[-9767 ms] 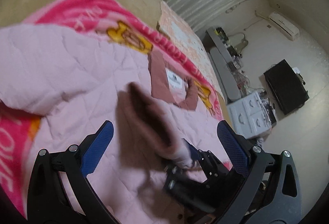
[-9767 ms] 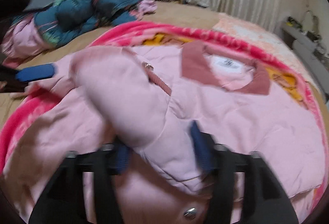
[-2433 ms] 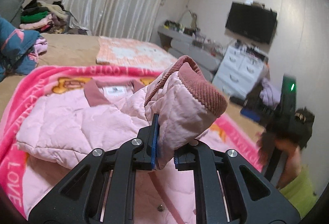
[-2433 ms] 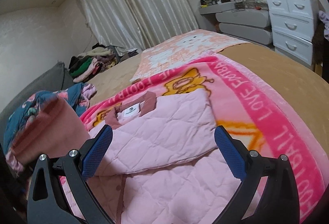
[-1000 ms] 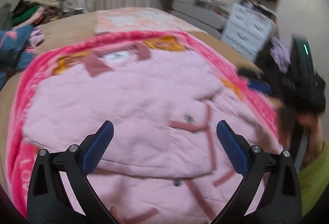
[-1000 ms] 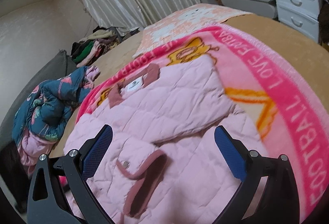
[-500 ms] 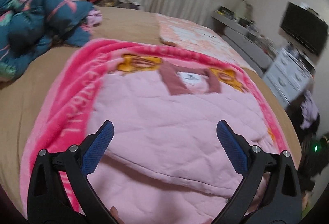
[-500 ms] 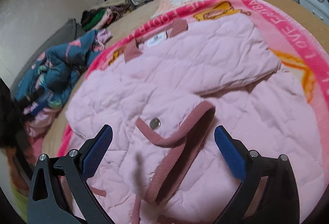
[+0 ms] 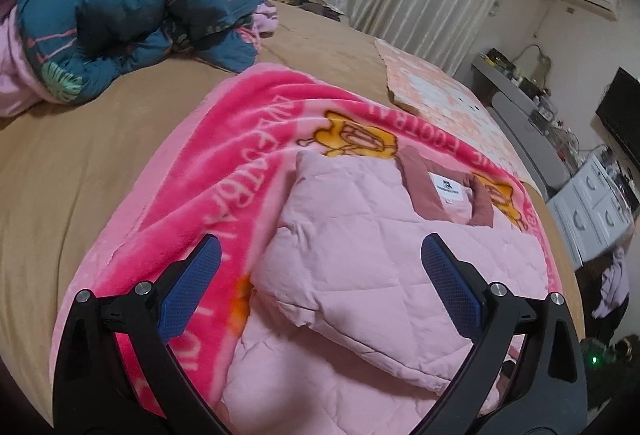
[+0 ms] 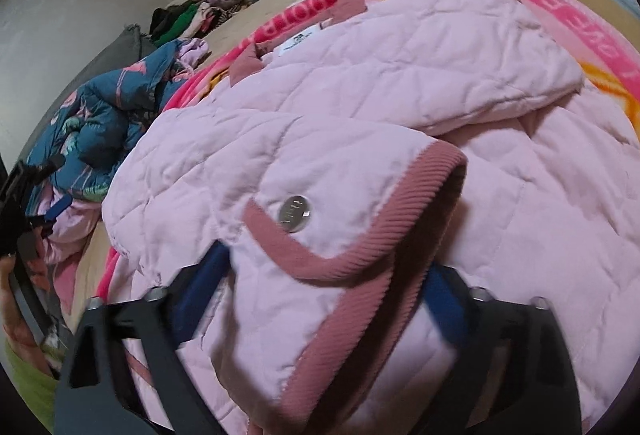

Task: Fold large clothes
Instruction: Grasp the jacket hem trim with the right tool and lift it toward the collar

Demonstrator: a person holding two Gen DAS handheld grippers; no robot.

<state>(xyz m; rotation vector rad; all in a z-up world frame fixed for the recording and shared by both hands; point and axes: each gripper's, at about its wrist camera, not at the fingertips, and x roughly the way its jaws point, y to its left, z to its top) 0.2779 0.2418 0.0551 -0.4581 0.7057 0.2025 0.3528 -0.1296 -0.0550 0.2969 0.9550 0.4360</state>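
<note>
On the left, the left gripper [image 9: 320,285] hovers with jaws spread wide and empty over the quilted pink jacket [image 9: 372,255], which lies collar-up on the pink fleece blanket [image 9: 224,171] across the bed. Both sleeves look folded across the chest. To the right, the right gripper [image 10: 324,275] straddles the jacket's corduroy-trimmed hem [image 10: 360,259], not yet visibly clamped; the bottom-up fold seems left.
</note>
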